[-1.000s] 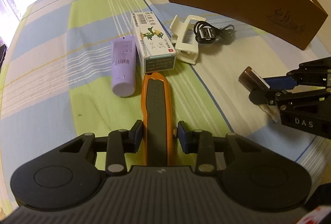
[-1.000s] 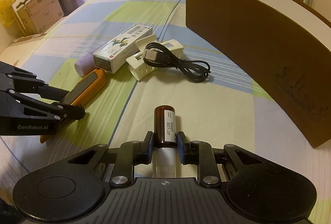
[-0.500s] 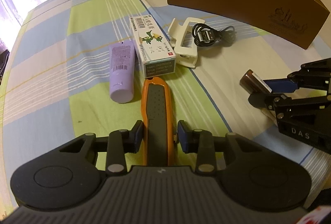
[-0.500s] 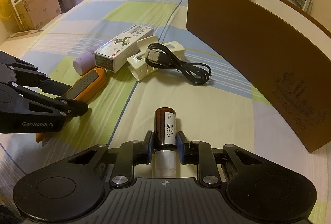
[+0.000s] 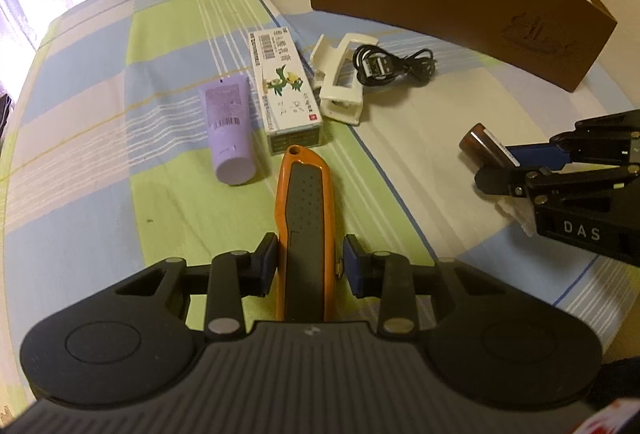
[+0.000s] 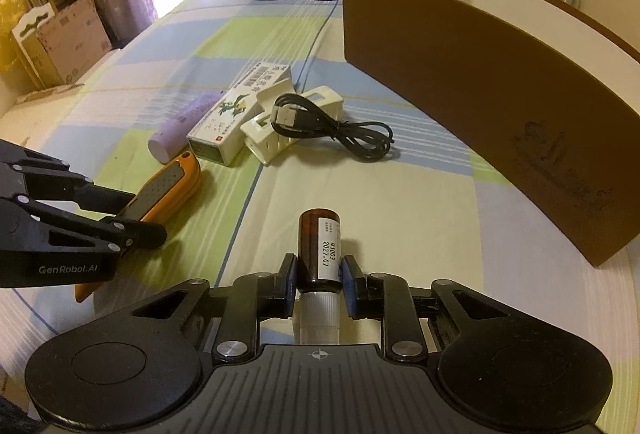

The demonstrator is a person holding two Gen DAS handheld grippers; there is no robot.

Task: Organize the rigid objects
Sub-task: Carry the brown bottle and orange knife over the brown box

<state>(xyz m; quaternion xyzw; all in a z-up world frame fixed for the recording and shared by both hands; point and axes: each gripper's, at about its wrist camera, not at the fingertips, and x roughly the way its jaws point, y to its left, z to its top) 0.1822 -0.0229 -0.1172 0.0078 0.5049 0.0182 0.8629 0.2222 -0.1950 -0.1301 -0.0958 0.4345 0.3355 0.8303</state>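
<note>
An orange and grey utility knife point(image 5: 306, 201) runs forward between the blue pads of my left gripper point(image 5: 310, 266), which is shut on its handle. Its tip lies just short of the white carton point(image 5: 284, 93). From the right wrist view, the left gripper point(image 6: 132, 222) clamps the knife point(image 6: 172, 189) low over the checked cloth. My right gripper point(image 6: 320, 278) is shut on a brown glass bottle point(image 6: 320, 250) with a white cap, its base pointing forward. The left wrist view has the right gripper point(image 5: 504, 169) and the bottle point(image 5: 480, 147) at the right.
A big brown box point(image 6: 480, 81), open on top, stands at the right and far side. On the cloth between lie a purple tube point(image 5: 230, 129), a white plastic holder point(image 5: 340, 85) and a coiled black USB cable point(image 5: 392, 67). A dark jar and a brown flask stand at the far edge.
Both views take in a little more of the far side. The knife and the bottle stay in the same jaws, and the loose things on the cloth have not moved.
</note>
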